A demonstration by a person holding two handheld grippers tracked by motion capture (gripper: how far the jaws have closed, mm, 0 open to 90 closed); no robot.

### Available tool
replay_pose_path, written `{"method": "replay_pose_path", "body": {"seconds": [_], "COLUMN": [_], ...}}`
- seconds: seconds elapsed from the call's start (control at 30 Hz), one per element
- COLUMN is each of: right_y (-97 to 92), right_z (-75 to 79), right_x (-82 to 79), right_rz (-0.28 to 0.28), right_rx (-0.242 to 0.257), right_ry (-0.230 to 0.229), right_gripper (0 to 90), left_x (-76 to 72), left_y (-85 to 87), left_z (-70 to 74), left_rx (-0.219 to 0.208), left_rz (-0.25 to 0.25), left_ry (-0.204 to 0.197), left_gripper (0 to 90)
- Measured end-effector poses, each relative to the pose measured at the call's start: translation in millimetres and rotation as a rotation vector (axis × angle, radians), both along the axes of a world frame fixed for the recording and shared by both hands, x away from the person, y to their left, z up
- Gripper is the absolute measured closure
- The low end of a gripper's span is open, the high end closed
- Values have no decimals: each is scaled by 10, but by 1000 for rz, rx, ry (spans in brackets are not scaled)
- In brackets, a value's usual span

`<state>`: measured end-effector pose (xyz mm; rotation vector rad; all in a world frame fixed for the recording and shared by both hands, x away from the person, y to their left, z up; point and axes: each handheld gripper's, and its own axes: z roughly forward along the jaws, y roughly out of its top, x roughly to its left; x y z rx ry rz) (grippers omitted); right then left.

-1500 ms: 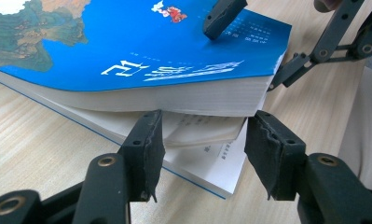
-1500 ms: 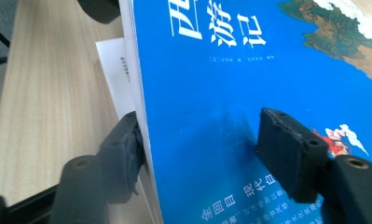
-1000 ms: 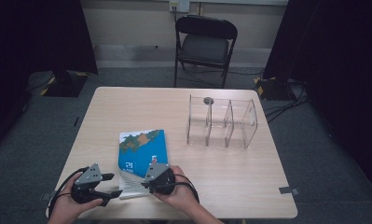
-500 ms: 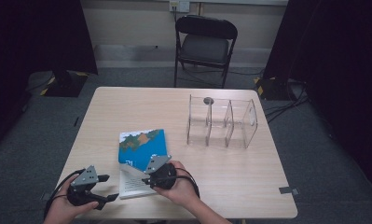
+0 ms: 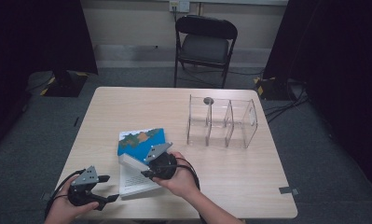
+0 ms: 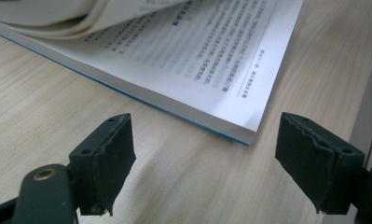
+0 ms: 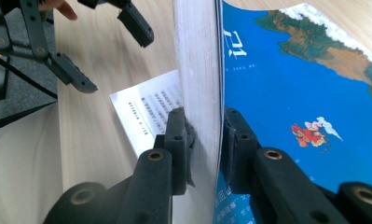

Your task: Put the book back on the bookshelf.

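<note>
High view: the book [image 5: 139, 161] lies at the table's [image 5: 249, 177] near edge, partly lifted; the clear rack [image 5: 221, 121] waits untouched. Left gripper view: the left gripper [image 6: 223, 175], having just opened, stands apart, empty. Right gripper view: the right gripper [image 7: 207, 135] clamps the book's cover and front pages.

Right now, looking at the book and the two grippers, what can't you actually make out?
- Book title: the right gripper view cuts the cover lettering off behind the lifted page block; too small in the high view.
- Printed page text: blurred in the left gripper view.
- Right gripper pads: the clamped pages and cover hide their faces.
- Left gripper: open, off the book; its body lies below the frame edge.
- Clear organizer: its contents are too small in the high view.
</note>
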<state>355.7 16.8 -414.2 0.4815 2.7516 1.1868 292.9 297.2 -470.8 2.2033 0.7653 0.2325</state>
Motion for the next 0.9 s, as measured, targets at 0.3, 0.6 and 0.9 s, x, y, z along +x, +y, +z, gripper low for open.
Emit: {"method": "replay_pose_path", "body": {"seconds": [0.3,0.6,0.9], "right_y": [3,15,7], "right_z": [175,263,292], "right_x": [93,124,139], "right_rz": [-24,-50,-60], "right_rx": [0,-2,4], "right_ry": [27,40,45], "right_gripper": [754,756,757], "left_x": [-7,-23,-19], "left_y": [-37,-199,-298], "left_z": [-63,-165,-218], "left_rx": [25,52,91], "left_rz": [-13,7,66], "left_ry": [24,25,-12], "left_gripper": [189,197,264]}}
